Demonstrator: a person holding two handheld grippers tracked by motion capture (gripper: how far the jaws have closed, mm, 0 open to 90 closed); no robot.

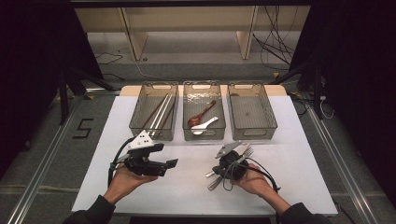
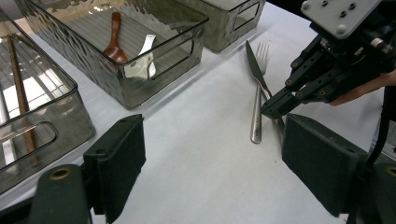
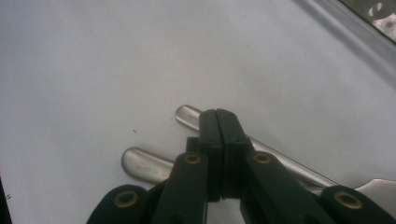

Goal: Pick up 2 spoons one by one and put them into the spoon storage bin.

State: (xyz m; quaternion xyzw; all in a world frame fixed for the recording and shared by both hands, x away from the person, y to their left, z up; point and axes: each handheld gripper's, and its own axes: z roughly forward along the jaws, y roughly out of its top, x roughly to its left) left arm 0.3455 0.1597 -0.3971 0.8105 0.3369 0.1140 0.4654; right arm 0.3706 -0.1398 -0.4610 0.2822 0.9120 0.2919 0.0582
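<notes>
Nearest the person, the right gripper [image 1: 219, 171] has its jaws pinched together down on the handles of the knife [image 2: 260, 79] and fork [image 2: 257, 100], which lie side by side on the white table [image 1: 187, 186], though I can't tell which handle it has caught; the left gripper [image 1: 169, 164] hangs open and empty. Farther back, the chopsticks [image 1: 161, 112] and two spoons [image 1: 201, 119] already lie in their bins, while the right-hand bin [image 1: 252, 112] sits empty, so I'd judge this pair is what remains.
</notes>
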